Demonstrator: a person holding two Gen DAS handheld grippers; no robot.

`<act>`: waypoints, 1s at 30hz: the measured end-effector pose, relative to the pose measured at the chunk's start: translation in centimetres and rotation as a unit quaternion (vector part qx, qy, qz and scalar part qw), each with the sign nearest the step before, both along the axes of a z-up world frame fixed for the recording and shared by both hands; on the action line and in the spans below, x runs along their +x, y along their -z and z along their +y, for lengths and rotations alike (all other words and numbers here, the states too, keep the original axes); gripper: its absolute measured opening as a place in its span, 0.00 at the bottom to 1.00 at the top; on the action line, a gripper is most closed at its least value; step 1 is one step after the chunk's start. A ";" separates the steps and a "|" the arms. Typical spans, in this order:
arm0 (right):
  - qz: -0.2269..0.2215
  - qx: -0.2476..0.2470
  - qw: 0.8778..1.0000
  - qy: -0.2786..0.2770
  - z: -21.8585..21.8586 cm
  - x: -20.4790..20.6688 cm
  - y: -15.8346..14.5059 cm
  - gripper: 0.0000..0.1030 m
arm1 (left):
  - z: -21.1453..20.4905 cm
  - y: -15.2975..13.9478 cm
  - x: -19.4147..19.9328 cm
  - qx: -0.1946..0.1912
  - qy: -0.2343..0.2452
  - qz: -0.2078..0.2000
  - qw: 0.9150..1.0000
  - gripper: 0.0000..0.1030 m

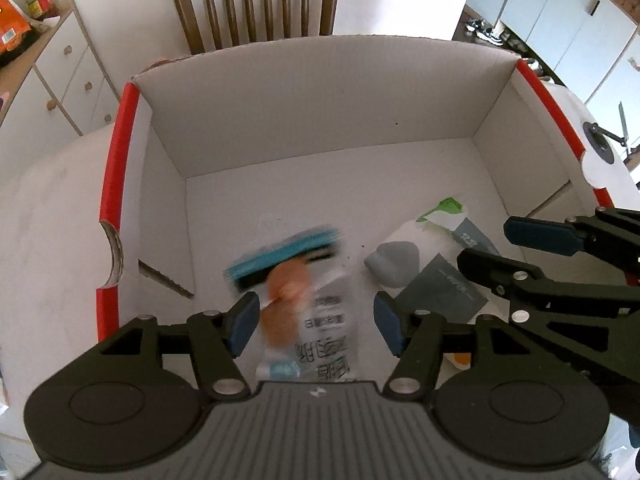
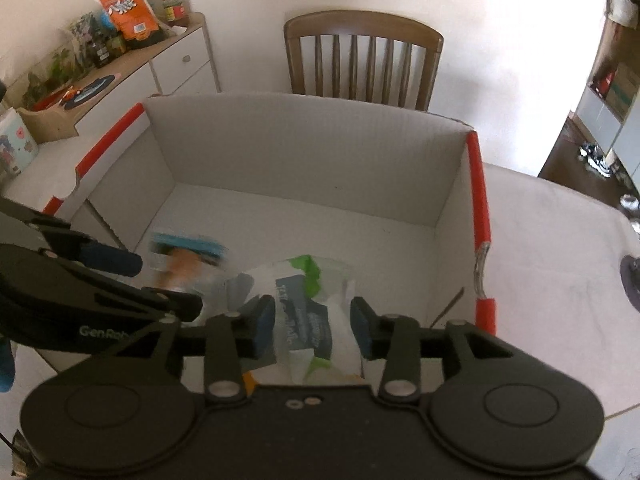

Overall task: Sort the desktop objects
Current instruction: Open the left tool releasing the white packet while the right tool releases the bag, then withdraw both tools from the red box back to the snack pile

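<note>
Left gripper jaws apart over blurred clear packet, right gripper jaws apart above crinkled green-white pouch, both inside white corrugated box, red-edged, on white counter, slatted wooden chair behind.

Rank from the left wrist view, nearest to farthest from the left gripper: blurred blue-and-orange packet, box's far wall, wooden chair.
1. Blurred blue-and-orange packet: right in front of the left gripper, between its open jaws, inside the box.
2. Box's far wall: across the box floor, straight ahead.
3. Wooden chair: behind that wall, outside the box.
</note>
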State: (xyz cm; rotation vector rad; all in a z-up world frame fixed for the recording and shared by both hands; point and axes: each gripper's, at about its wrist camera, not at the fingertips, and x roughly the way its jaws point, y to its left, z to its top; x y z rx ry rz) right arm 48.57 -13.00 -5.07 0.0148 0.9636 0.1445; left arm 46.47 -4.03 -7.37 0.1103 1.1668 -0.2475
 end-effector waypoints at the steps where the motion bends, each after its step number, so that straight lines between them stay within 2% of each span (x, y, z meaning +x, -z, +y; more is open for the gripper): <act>1: 0.000 0.003 1.000 -0.001 -0.1 -0.1 -0.1 0.40 | 0.0 -0.1 -0.3 -0.002 0.000 -0.001 1.000 0.62; 8: -0.013 0.016 1.000 -0.006 -0.7 -1.0 -1.7 0.45 | -0.1 -1.5 -0.8 -0.020 0.001 -0.014 1.000 0.64; 17: -0.034 0.029 0.999 -0.016 -1.6 -3.2 -4.9 0.52 | 1.1 -4.1 -3.6 -0.032 -0.017 -0.044 0.998 0.64; 30: -0.055 0.029 0.998 -0.029 -1.8 -7.4 -8.1 0.54 | 1.6 -8.7 -8.4 -0.042 -0.039 -0.099 0.993 0.64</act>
